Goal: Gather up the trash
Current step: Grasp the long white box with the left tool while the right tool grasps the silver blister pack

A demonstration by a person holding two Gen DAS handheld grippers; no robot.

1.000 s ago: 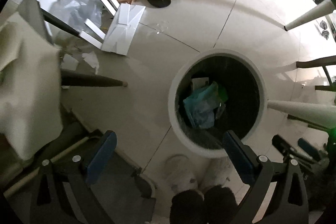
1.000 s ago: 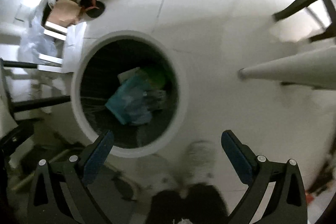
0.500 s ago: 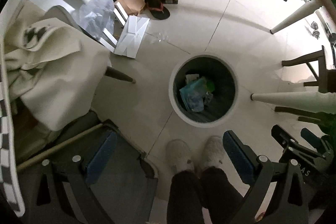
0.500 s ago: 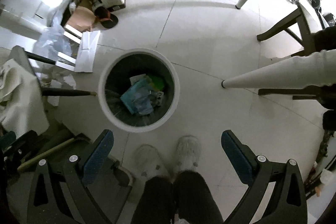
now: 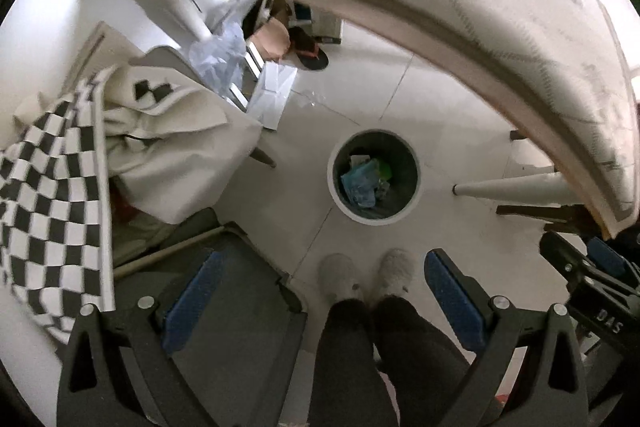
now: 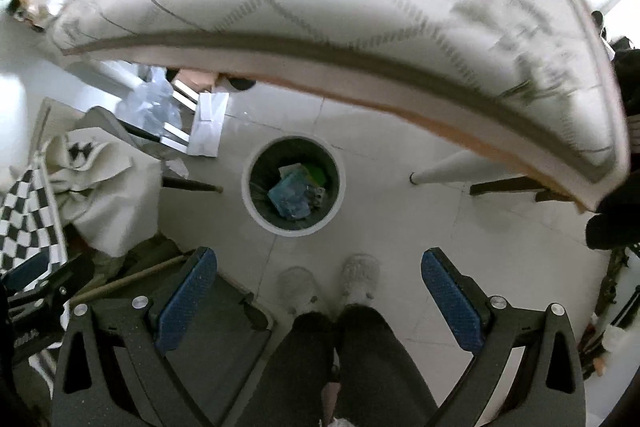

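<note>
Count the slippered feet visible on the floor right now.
2. A left slipper and a right slipper stand side by side on the tile, just short of the trash bin, between the open fingers of the right gripper. None seem hidden.

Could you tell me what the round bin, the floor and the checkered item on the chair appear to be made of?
The round bin looks like smooth white plastic with a dark liner, though metal can't be excluded. The floor seems to be glossy pale tile, given its grout lines and reflections. The checkered item appears to be soft woven fabric, since it drapes and folds.
</note>
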